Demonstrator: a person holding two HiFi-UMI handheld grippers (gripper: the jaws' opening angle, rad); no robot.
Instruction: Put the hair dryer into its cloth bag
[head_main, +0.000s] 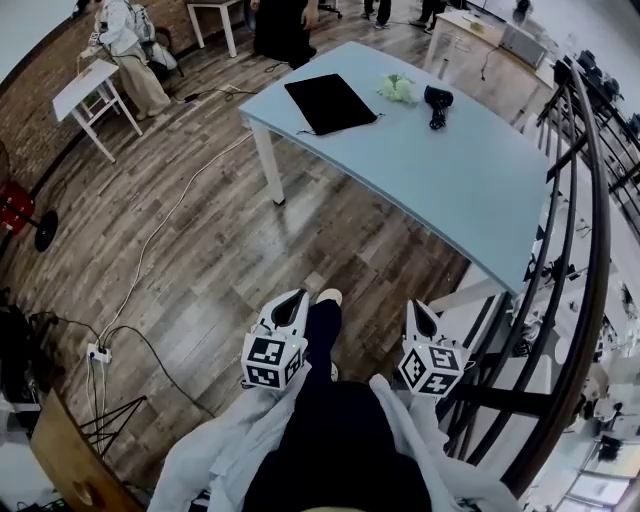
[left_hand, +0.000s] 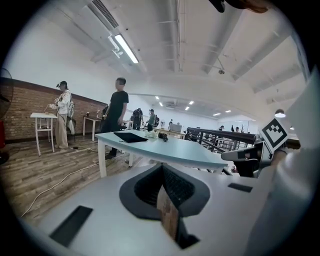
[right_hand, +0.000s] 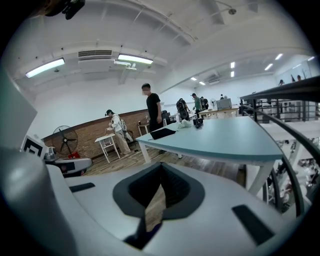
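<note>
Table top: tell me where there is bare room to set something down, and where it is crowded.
The table is bare across its near half, from the hair dryer to its near corner. It is crowded only at the far end, where the cloth bag, a pale green bundle and the dryer lie in a row.

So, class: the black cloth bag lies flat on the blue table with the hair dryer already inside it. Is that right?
No. In the head view the hair dryer lies on the blue table outside the black cloth bag, apart from it; the bag does lie flat there.
</note>
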